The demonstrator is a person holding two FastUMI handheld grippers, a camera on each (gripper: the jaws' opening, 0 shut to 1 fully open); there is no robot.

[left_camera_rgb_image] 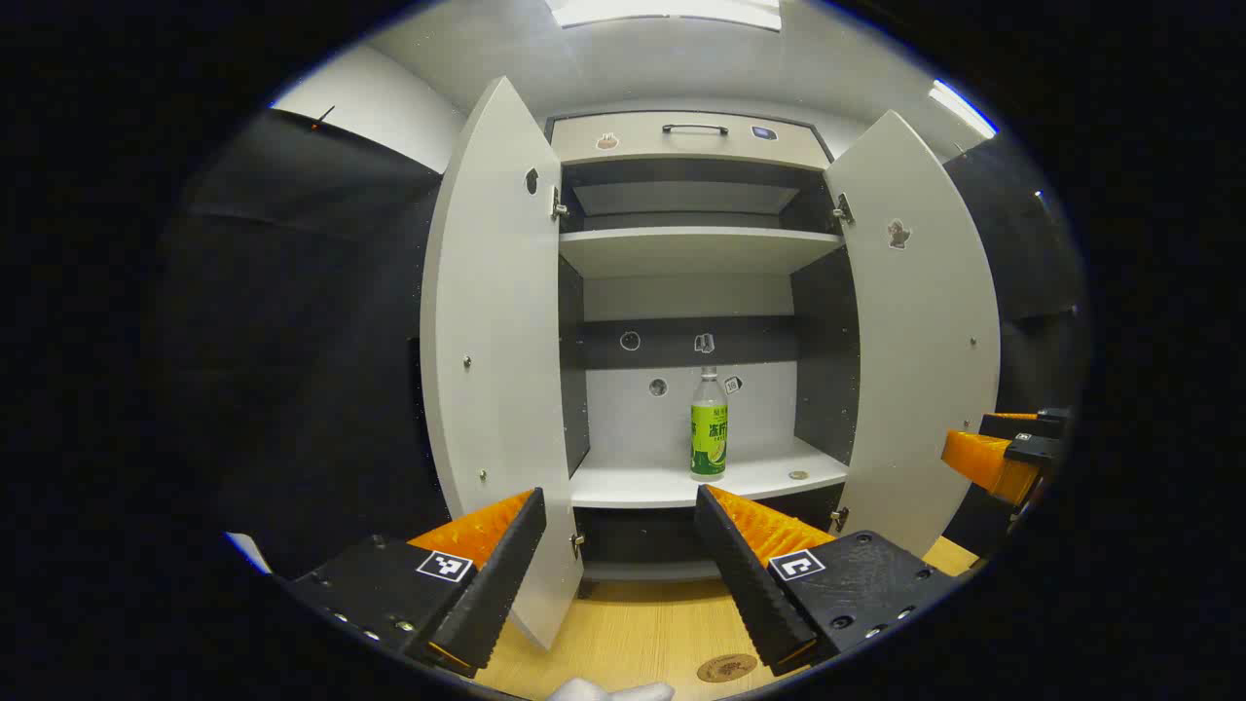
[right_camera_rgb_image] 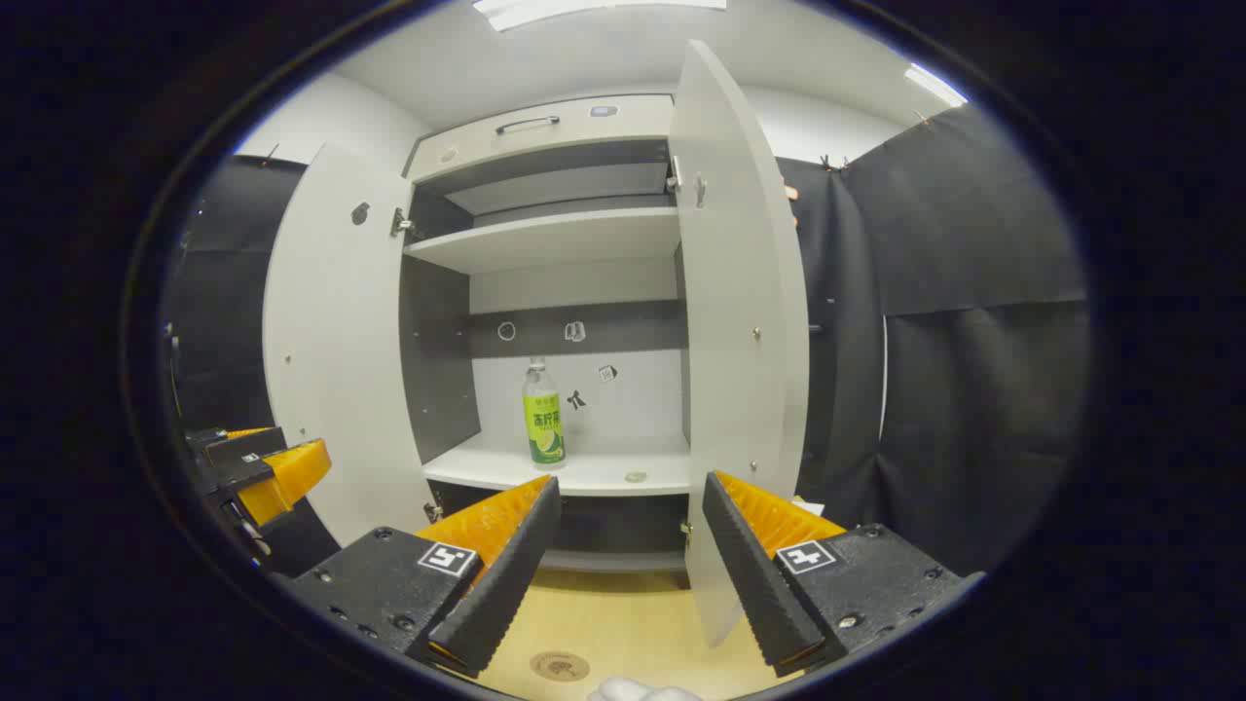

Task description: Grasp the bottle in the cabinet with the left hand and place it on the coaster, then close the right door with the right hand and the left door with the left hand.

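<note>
Closest in, the left gripper (left_camera_rgb_image: 618, 574) hangs over a pale wood-grain tabletop (left_camera_rgb_image: 633, 633), its two ridged fingers spread wide with nothing between them; a small round coaster (left_camera_rgb_image: 726, 668) with a stamped pattern lies flat on the wood just below its right finger. The right gripper (right_camera_rgb_image: 631, 574) is held the same way, jaws parted and empty, with the same coaster (right_camera_rgb_image: 559, 666) lying near its left finger. Past the fingers stands the cabinet (left_camera_rgb_image: 691, 136), matte white panels over dark inner walls, both of its flat doors swung out: the left door (left_camera_rgb_image: 496, 350) and the right door (left_camera_rgb_image: 920, 331) flank the opening. On the smooth white lower shelf (left_camera_rgb_image: 642, 482) the bottle (left_camera_rgb_image: 709, 424) stands upright, long axis vertical, cap up, a slim clear cylinder wrapped in a glossy green label, set toward the middle and well back from both grippers. Above it runs a second white shelf, and higher still a drawer front with a dark bar handle (left_camera_rgb_image: 695, 129).
</note>
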